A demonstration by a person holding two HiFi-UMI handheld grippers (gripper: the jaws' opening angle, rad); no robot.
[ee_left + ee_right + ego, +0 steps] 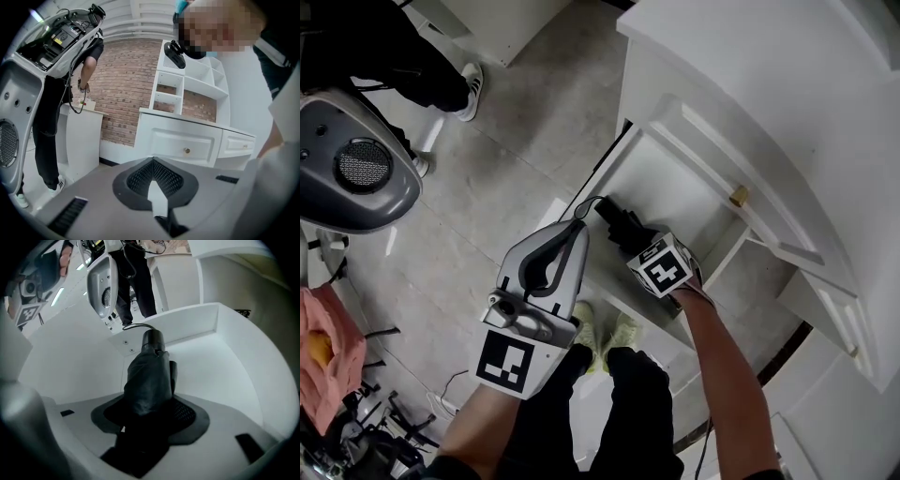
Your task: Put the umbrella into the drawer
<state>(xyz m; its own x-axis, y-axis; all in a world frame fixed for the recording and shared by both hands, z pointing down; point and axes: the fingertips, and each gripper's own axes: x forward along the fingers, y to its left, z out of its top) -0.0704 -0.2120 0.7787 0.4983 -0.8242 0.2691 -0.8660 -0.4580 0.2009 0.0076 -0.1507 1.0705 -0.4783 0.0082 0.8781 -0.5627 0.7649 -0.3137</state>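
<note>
A black folded umbrella [619, 223] lies low inside the open white drawer [680, 173], with my right gripper [636, 242] shut on it. In the right gripper view the umbrella [147, 376] fills the gap between the jaws and points toward the drawer's far wall [187, 326]; its wrist loop curls at the tip. My left gripper [573, 231] hangs just left of the drawer's front corner, above the floor. Its jaws are shut with nothing between them [153, 163].
A grey machine housing [356, 159] stands at the left, with a person's legs and white shoes [455, 84] behind it. The white cabinet top [787, 84] spreads right, a brass knob [738, 196] below it. My own feet [605, 333] stand by the drawer front.
</note>
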